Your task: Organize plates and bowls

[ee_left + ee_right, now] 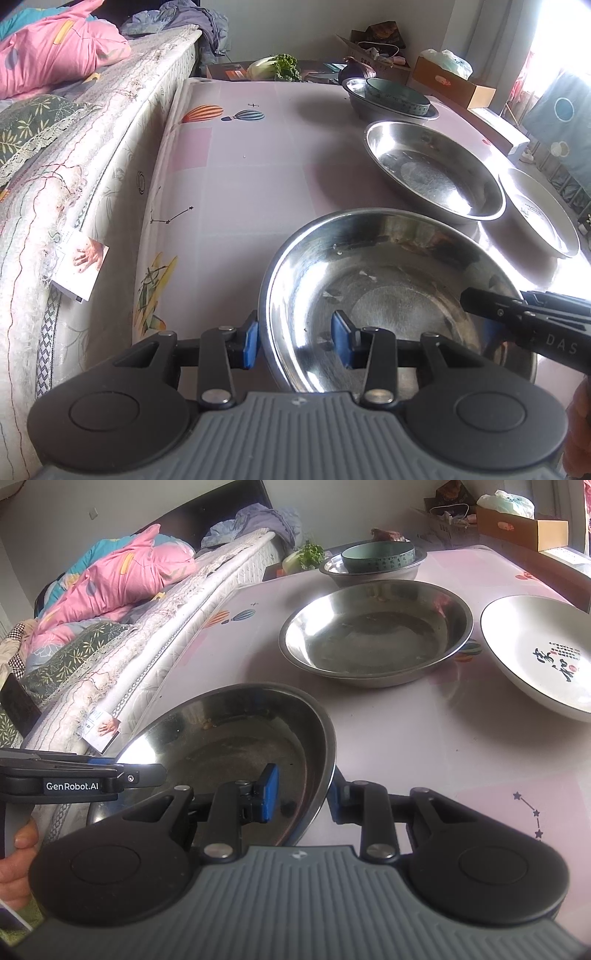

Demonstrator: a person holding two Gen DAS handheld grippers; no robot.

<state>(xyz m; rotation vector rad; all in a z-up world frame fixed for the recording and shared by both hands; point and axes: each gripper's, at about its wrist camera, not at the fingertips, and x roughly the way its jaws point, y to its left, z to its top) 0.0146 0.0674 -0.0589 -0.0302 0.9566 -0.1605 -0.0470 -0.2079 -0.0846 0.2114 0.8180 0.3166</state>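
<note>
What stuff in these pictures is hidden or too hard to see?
- Green bowl, both views: its base is hidden, sunk inside a steel bowl.
- White plate, left wrist view: window glare washes out its print; the right wrist view cuts off its right side.
- Nearest steel bowl, both views: its near rim lies behind the gripper bodies.
- Right gripper: the outer finger is mostly hidden by the rim.

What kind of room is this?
Probably a bedroom that is also used for eating: a bed with a pink quilt stands right beside a table holding steel bowls.
</note>
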